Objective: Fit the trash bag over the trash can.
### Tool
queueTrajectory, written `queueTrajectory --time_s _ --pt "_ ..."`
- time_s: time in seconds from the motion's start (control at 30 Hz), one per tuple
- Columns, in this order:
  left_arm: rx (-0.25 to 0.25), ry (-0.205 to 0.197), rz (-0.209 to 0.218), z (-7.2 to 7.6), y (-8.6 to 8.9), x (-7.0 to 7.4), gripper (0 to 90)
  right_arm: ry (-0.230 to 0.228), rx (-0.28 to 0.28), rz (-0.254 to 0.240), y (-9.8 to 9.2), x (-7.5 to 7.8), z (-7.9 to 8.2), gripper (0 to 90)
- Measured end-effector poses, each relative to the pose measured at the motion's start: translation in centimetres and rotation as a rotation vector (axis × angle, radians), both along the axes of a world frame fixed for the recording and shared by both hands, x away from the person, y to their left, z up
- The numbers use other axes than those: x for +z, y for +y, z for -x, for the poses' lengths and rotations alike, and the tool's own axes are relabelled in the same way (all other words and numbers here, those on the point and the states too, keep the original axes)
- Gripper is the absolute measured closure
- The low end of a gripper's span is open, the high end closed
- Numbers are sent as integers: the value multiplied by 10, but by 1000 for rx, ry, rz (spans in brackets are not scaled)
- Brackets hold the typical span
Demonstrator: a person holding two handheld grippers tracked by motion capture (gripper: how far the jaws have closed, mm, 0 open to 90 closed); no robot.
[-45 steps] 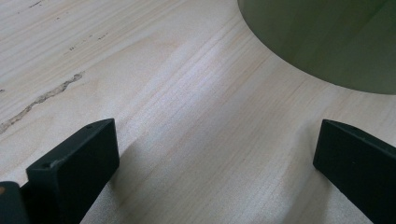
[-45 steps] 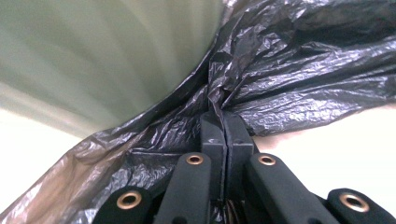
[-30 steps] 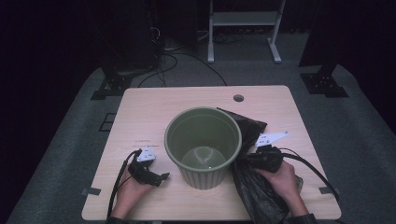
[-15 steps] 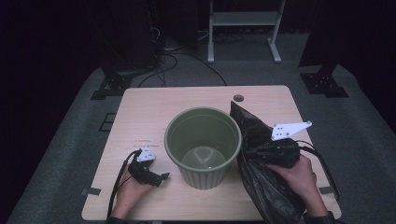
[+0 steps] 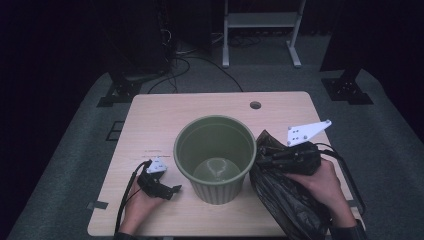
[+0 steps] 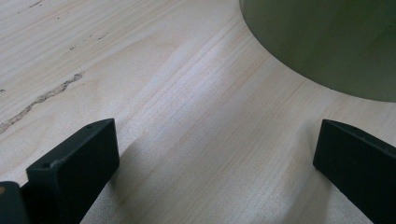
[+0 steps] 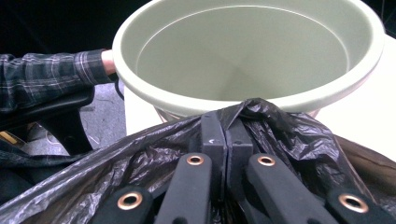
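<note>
Just right of the green bin (image 5: 215,157), the right gripper (image 5: 265,159) has its jaws clamped together on the black plastic bag (image 5: 287,205). In the right gripper view the two black jaws meet flat against each other, with a pinch of the bag's film (image 7: 280,135) bunched around their tips. Directly ahead of those tips stands the bin's pale green rim (image 7: 243,100), very close to the gathered plastic; whether bag and rim actually touch is hard to tell from this angle. The rest of the bag hangs below and behind the claw, draped over the table's (image 5: 160,125) right front corner and under the person's right hand (image 5: 322,182). The grey three-cornered plate sticks up above that gripper.

On the bin's other side, the left gripper (image 5: 167,189) rests low on the table with its jaws spread wide apart and nothing between them. In the left gripper view, bare wood (image 6: 187,130) fills the gap between the two black jaws, and the bin's curved green wall (image 6: 327,42) stands ahead and to the right of the claw, apart from both tips. A plaid sleeve (image 7: 51,77) shows beyond the bin in the right gripper view.
</note>
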State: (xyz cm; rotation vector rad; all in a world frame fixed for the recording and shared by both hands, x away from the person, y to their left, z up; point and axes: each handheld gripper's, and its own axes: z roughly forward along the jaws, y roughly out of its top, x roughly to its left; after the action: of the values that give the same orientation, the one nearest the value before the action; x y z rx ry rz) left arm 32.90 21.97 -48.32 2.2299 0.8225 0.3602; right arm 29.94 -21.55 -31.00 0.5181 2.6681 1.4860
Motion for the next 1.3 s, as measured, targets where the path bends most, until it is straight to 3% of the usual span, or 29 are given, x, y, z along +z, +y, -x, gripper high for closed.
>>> queueTrajectory --time_s 0.23,0.53,0.93,1.3 --pt "0 0 0 0 0 0 0 0 3 -51 -9 7 1 891" --pt "0 0 0 0 0 0 0 -21 72 -101 5 30 2 891" --pt "0 0 0 0 0 0 0 -30 213 -83 64 63 -7 891" --pt "-2 0 0 0 0 0 0 -19 300 -70 119 72 -20 890"
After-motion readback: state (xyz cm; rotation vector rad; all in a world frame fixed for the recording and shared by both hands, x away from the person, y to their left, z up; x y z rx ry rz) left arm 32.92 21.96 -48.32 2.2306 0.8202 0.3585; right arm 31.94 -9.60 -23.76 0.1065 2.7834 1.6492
